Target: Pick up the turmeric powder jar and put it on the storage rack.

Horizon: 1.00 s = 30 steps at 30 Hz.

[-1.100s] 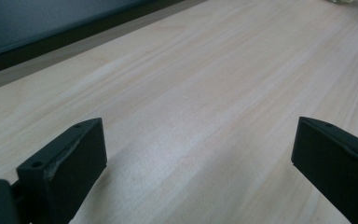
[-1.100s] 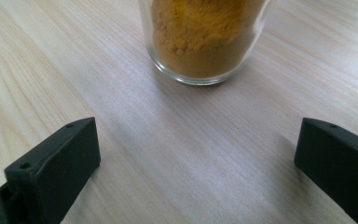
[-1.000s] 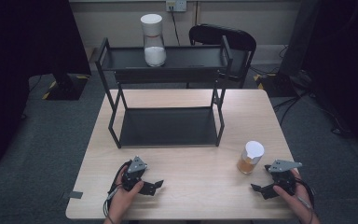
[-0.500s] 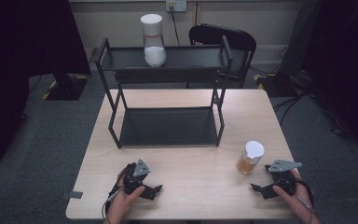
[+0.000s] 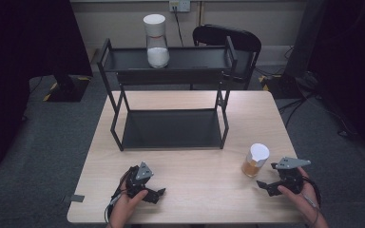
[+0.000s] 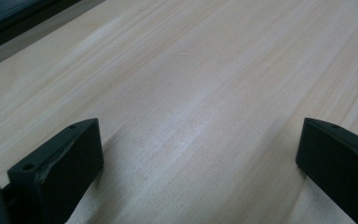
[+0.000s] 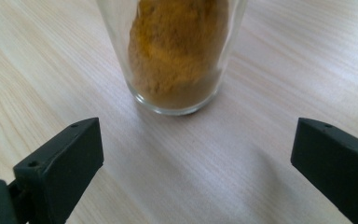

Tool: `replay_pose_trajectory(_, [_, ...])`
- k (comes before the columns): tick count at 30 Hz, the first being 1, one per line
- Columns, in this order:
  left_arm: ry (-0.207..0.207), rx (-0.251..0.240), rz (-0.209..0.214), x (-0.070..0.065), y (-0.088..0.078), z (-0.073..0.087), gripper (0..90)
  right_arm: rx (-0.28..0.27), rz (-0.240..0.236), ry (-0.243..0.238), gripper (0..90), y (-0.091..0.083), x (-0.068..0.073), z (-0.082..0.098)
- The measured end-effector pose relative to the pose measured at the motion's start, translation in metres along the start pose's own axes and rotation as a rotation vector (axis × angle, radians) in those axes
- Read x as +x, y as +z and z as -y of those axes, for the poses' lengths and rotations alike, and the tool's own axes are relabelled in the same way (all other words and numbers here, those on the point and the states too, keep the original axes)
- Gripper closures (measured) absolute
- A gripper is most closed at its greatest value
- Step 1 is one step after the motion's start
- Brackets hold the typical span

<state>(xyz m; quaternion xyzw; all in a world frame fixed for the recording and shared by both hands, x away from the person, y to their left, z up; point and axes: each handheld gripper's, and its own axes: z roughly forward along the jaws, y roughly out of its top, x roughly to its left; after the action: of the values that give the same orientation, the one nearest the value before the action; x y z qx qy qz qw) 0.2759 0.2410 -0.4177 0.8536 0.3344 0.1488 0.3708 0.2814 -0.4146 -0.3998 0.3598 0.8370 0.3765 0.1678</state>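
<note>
Both grippers wait with jaws spread near the spice jar

We see the right gripper [image 5: 265,186] spread wide, gripping nothing; the glass jar of orange-brown powder [image 5: 255,160] stands upright at its 11 o'clock, close but untouched. Our left gripper [image 5: 158,194] has just been opening over bare table [image 5: 195,185].

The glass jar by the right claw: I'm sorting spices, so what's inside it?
The glass jar holds an orange-brown powder, heaped in its lower part. From above, its white lid covers the top, so the fill level there stays hidden.
</note>
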Motion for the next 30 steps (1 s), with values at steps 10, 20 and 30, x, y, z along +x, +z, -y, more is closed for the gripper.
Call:
replay_pose_trajectory(10, [0.0,0.0,0.0,0.0,0.0,0.0,0.0,-0.048,-0.029,0.008,1.0,0.0,-0.006,-0.011])
replay_pose_trajectory(20, [0.0,0.0,0.0,0.0,0.0,0.0,0.0,-0.133,-0.076,0.042,9.5,0.013,-0.012,-0.018])
replay_pose_trajectory(30, [0.0,0.0,0.0,0.0,0.0,0.0,0.0,-0.142,-0.081,-0.016,29.9,0.027,-0.009,-0.028])
